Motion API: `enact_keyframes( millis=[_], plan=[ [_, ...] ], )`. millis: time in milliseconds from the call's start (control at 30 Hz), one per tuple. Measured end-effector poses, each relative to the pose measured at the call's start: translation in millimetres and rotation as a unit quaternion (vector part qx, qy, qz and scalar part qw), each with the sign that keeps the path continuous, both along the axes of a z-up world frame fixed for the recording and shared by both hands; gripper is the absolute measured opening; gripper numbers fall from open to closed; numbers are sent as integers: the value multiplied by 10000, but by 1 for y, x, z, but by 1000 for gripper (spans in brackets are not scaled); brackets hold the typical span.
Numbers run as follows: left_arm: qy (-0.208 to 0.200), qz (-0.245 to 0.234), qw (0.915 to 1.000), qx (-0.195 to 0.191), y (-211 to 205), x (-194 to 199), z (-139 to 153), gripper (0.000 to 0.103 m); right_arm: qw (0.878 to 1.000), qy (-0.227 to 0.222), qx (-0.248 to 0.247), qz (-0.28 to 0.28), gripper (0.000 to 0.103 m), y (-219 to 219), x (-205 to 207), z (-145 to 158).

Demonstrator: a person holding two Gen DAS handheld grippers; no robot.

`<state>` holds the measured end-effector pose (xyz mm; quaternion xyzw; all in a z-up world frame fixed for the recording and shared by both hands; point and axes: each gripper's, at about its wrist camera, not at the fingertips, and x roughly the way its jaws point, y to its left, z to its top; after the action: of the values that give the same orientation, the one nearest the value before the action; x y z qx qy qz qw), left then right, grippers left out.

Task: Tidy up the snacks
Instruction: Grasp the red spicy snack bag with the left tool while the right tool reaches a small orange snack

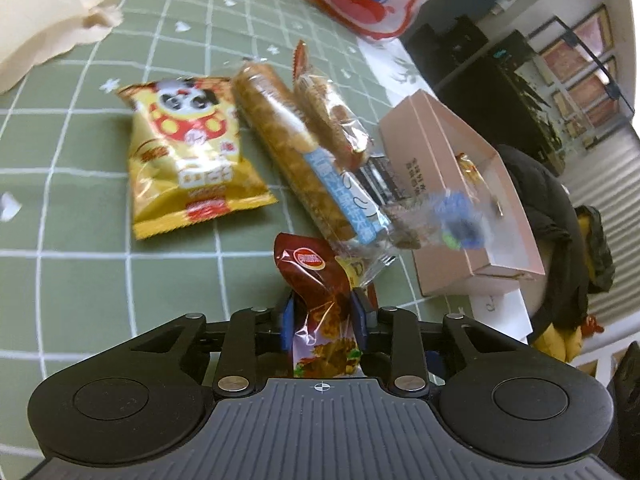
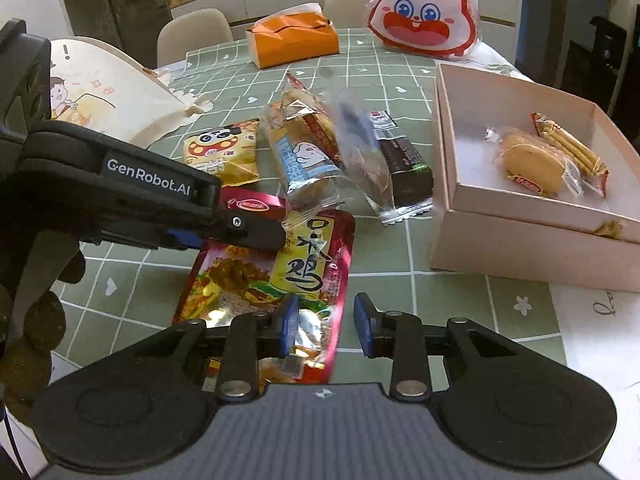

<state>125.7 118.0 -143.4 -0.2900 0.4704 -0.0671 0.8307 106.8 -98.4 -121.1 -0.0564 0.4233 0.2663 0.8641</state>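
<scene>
Left gripper, lower centre of its own view, is clamped on the top edge of the red snack pouch, which lies flat at centre frame in the right wrist view. Right gripper holds nothing: its blue pads stand narrowly apart, the left pad over the pouch's lower edge. The pink box, right of frame, already holds two biscuit packs. Judged best: lift the pouch clear of the loose snacks beyond it before carrying it rightward over the box wall.
</scene>
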Motion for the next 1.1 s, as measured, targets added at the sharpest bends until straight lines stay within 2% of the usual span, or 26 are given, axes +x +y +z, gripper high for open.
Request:
enact_keyframes(
  millis=[167, 267, 333, 400, 500, 667, 800, 867, 967, 1100],
  plan=[
    [80, 415, 9991, 52, 12, -28, 13, 26, 9989, 179, 293, 324, 32, 8, -3, -1],
    [97, 572, 9983, 44, 21, -40, 20, 26, 9963, 298, 534, 611, 31, 17, -9, -2],
    [238, 497, 9984, 93, 25, -37, 18, 30, 9946, 339, 653, 729, 31, 22, -15, -2],
    [430, 358, 9982, 194, 25, -26, 12, 41, 9921, 429, 813, 857, 28, 26, -19, -4],
    [417, 272, 9982, 333, 22, -16, 10, 40, 9907, 476, 970, 827, 28, 31, -22, -5],
    [580, -49, 9973, 449, 23, -1, 10, 38, 9926, 418, 1094, 315, 28, 37, -28, -7],
    [630, -470, 9956, 518, 24, 6, 11, 37, 9917, 263, 1189, -405, 28, 38, -42, -8],
    [659, -676, 9941, 531, 23, 12, 10, 37, 9903, 127, 1080, -867, 30, 44, -50, -8],
    [597, -1143, 9889, 736, 18, 18, 12, 37, 9864, -399, 643, -1461, 31, 59, -67, 1],
    [599, -1506, 9830, 859, 12, 25, 13, 37, 9706, -1050, 307, -2143, 39, 72, -84, 18]
  ],
)
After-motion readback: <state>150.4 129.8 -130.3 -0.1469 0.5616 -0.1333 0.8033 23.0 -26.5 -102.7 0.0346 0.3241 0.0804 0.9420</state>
